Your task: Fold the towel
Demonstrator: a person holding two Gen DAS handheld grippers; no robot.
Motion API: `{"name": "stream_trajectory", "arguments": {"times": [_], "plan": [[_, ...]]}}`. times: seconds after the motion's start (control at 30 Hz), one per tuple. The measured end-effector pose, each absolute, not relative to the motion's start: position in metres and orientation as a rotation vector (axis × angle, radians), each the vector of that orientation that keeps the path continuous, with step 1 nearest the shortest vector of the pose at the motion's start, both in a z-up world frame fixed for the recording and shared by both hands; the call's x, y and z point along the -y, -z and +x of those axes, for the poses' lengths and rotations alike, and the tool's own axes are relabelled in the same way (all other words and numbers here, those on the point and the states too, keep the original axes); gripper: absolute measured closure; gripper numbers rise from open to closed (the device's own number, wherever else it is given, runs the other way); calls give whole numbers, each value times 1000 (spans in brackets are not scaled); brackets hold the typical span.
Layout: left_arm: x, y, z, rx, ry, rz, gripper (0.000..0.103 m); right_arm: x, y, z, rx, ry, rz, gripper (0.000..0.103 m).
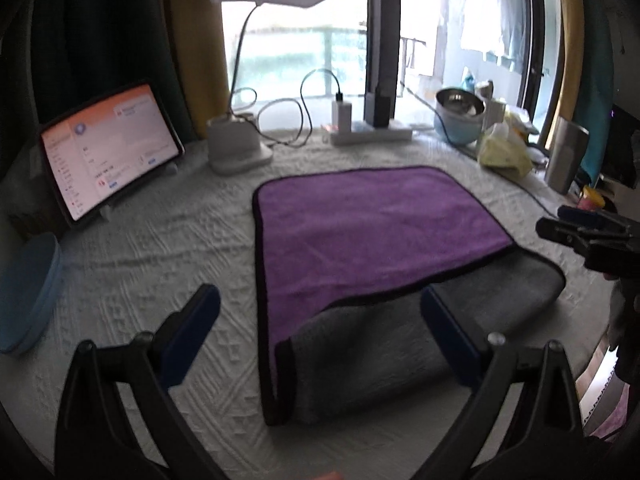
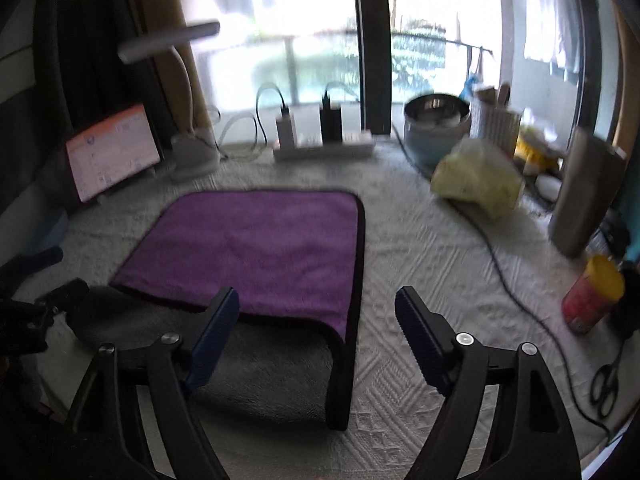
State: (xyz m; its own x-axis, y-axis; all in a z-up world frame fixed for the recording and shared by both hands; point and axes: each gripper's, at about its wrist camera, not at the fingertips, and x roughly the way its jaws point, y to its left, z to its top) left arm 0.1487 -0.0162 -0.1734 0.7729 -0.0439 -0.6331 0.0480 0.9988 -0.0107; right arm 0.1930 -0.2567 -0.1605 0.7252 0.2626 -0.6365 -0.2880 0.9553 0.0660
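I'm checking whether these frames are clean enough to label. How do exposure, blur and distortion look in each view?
Left wrist view: window blown out, purple towel fairly sharp, fisheye bends the frame edges. Right wrist view: stronger backlight, motion blur smears the lamp head and yellow bag; the towel is softer.

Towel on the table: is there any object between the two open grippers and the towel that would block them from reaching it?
Nothing visible blocks them. The left gripper and the right gripper are both open, right over the near grey part of the towel. The lamp, the tablet and the yellow bag stand beyond or beside it.
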Motion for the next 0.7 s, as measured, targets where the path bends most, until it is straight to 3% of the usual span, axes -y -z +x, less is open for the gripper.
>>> {"name": "stream_trajectory", "arguments": {"times": [0.33,0.43,0.6,0.7], "plan": [[18,192,161,-751,79,5,22,261,204,206,-845,-328,-16,45],[18,196,161,-765,79,10,32,258,208,206,-851,-337,-24,55],[18,199,158,-771,76,17,50,252,209,204,-850,-346,-56,60],[19,200,155,-770,76,30,61,250,209,203,-846,-337,-71,76]]}}
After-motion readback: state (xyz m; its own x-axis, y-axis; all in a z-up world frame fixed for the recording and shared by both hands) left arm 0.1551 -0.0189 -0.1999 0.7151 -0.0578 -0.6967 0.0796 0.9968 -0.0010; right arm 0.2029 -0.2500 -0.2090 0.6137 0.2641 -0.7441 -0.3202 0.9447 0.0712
